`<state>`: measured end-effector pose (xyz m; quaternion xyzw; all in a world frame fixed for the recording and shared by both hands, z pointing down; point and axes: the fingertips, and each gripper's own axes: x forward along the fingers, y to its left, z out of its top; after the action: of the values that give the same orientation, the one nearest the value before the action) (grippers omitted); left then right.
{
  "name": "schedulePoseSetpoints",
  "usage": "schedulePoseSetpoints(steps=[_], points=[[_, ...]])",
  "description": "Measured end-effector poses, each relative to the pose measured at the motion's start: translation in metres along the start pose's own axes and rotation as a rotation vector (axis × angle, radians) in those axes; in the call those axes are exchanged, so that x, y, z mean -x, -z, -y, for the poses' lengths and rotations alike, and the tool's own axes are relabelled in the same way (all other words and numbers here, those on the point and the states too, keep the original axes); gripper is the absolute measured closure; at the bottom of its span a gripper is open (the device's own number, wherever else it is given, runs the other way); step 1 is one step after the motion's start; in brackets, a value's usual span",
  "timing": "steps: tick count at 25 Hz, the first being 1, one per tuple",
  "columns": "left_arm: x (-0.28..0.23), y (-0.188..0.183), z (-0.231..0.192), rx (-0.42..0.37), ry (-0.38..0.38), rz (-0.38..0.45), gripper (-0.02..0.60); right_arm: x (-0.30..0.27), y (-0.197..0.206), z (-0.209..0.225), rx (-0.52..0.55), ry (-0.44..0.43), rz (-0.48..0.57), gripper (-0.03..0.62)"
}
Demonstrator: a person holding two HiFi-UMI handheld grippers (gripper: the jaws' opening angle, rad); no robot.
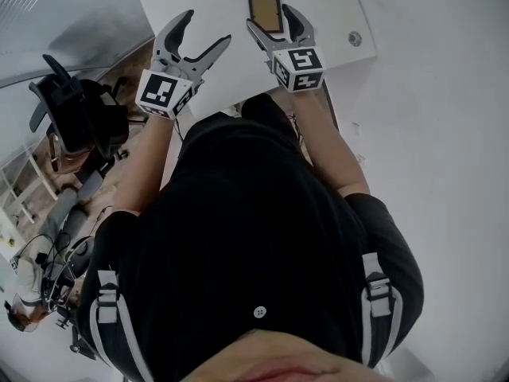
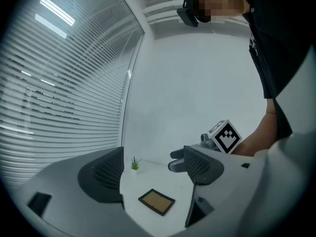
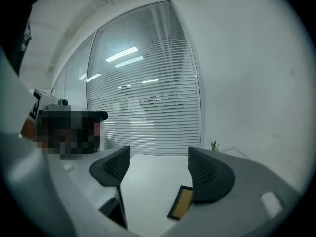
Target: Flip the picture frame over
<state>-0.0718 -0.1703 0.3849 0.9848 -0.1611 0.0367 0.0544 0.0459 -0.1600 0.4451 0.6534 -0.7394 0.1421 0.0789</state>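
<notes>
A small picture frame [image 1: 264, 13] with a black rim and a tan face lies flat on the white table [image 1: 334, 14]. My right gripper [image 1: 273, 22] hovers over its near edge, jaws open and nothing between them; in the right gripper view the picture frame [image 3: 180, 203] lies partly behind the right fingertip. My left gripper [image 1: 199, 40] stands open to the left of the frame, above the table. In the left gripper view the picture frame [image 2: 156, 201] lies between the jaws but farther off, and the right gripper [image 2: 197, 154] shows beyond it.
A round silver grommet [image 1: 355, 38] sits in the table at the right. A tiny potted plant [image 2: 135, 165] stands at the table's far side. A black office chair [image 1: 75, 114] is left of the table, over the floor. Window blinds [image 3: 143, 117] line the wall.
</notes>
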Motion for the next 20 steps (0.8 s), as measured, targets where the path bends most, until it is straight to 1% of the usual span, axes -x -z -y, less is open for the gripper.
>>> schedulePoseSetpoints(steps=[6, 8, 13, 20], points=[[-0.02, 0.018, -0.024, 0.038, -0.001, -0.005, 0.209, -0.038, 0.028, 0.021, 0.012, 0.098, -0.059, 0.215], [-0.026, 0.025, -0.031, 0.045, 0.003, -0.012, 0.209, -0.049, 0.039, 0.028, 0.01, 0.124, -0.083, 0.236], [-0.039, 0.043, -0.043, 0.053, 0.001, -0.013, 0.209, -0.072, 0.078, 0.042, -0.033, 0.154, -0.164, 0.243], [-0.063, 0.074, -0.06, 0.08, -0.017, -0.042, 0.209, -0.097, 0.127, 0.06, -0.089, 0.197, -0.265, 0.249]])
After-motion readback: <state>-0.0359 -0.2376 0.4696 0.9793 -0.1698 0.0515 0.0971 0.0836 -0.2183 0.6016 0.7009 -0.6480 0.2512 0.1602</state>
